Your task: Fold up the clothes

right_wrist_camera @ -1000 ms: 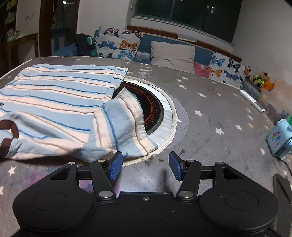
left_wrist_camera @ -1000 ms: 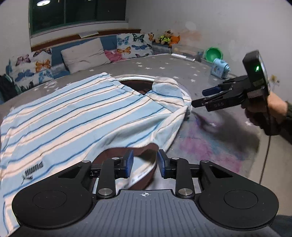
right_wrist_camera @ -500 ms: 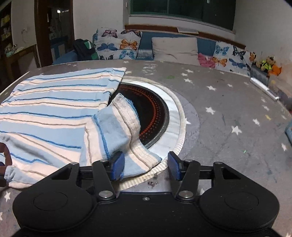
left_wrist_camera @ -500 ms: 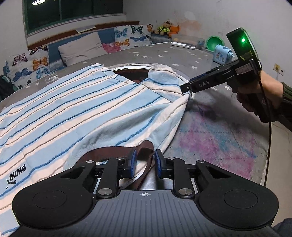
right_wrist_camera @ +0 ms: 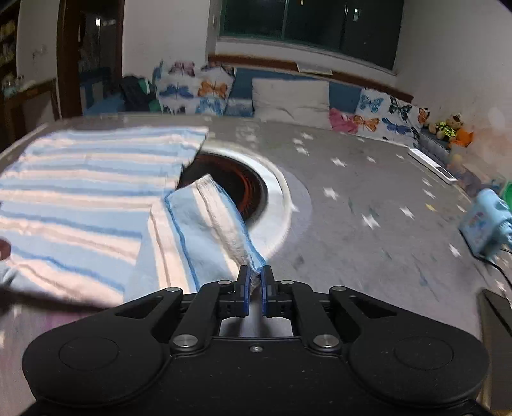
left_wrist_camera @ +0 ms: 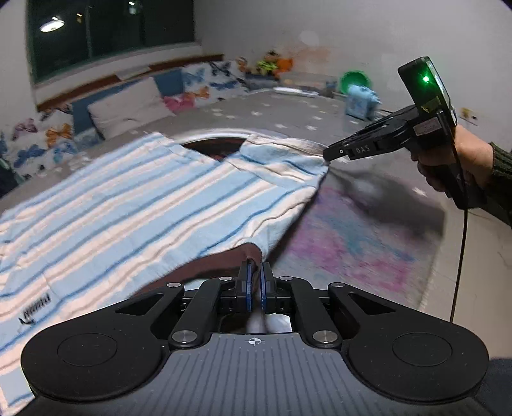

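- A light-blue and white striped knit shirt with a brown collar band [left_wrist_camera: 134,204] is spread across a large grey round desk dotted with white stars [right_wrist_camera: 368,198].
- A round recess with a silver rim and a dark, orange-lined centre [right_wrist_camera: 256,188] is set into the middle of the desk, and it is partly covered by the shirt.
- The desk surface beside the shirt is marked with pink, purple and blue stains [left_wrist_camera: 345,243].
- The left gripper [left_wrist_camera: 254,281] is closed, and the brown collar band of the shirt is pinched between its blue pads.
- The right gripper [right_wrist_camera: 254,284] is closed too, and the edge of a shirt sleeve [right_wrist_camera: 204,230] is clamped between its blue pads; in the left wrist view its black tip [left_wrist_camera: 336,153] is seen at the far corner of the cloth, held by a hand [left_wrist_camera: 460,166] in a dark sleeve.
- The held sleeve is lifted off the desk, and the cloth is drawn up between the two grippers.
- A bench along the far wall is lined with butterfly-print cushions [right_wrist_camera: 198,89] and a plain white pillow [right_wrist_camera: 289,97], under a dark window [right_wrist_camera: 307,22].
- Soft toys in yellow-green and orange [right_wrist_camera: 451,128] are placed at the end of the bench.
- A small light-blue box-shaped device [right_wrist_camera: 483,220] stands near the desk's right edge, and a green round object [left_wrist_camera: 353,81] is seen behind it, blurred.
- A dark doorway [right_wrist_camera: 89,54] is seen at the left of the room.
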The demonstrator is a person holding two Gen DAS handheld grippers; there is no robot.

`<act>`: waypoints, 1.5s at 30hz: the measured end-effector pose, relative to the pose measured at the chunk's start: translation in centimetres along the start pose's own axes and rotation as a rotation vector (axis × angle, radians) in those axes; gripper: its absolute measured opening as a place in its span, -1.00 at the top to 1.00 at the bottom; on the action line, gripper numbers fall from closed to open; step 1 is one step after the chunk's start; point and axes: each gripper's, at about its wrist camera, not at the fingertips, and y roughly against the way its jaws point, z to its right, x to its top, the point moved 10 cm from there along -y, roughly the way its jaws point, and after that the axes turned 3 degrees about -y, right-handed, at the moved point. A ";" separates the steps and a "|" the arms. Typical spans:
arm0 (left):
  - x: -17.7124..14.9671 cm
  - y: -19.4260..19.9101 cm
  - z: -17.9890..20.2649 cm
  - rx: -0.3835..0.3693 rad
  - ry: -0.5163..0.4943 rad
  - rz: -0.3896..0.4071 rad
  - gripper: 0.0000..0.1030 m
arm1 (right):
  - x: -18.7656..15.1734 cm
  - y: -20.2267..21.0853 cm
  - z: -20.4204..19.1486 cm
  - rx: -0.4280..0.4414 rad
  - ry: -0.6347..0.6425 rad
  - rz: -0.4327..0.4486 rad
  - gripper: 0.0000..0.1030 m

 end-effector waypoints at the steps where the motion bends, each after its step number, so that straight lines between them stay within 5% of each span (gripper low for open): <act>1: -0.3 -0.2 0.1 0.000 -0.001 -0.007 0.89 | -0.4 0.1 0.3 -0.027 0.022 -0.007 0.83; 5: -1.3 -0.2 0.4 -0.025 0.017 -0.043 0.87 | 0.3 0.6 0.0 -0.046 0.066 0.014 0.56; 13: -2.0 3.6 -1.3 -0.015 0.118 -0.018 0.73 | 4.0 -0.9 -5.8 0.131 0.122 0.074 0.31; 16: -2.4 5.3 -2.3 0.032 0.151 -0.004 0.53 | 4.8 -2.2 -8.1 0.200 0.121 0.081 0.14; 23: -5.8 10.5 -8.6 0.211 0.335 0.006 0.43 | 3.6 -5.2 -9.7 0.223 0.130 0.019 0.04; 33: -11.0 16.6 -22.7 0.605 0.622 -0.006 0.36 | 2.8 -5.0 -8.9 0.206 0.089 0.057 -0.26; 38: -11.3 15.9 -29.0 0.651 0.678 -0.017 0.36 | 2.7 -5.0 -8.7 0.198 0.078 0.076 -0.34; 45: -11.2 13.8 -30.4 0.649 0.636 -0.037 0.36 | 2.8 -5.3 -8.3 0.202 0.058 0.070 -0.39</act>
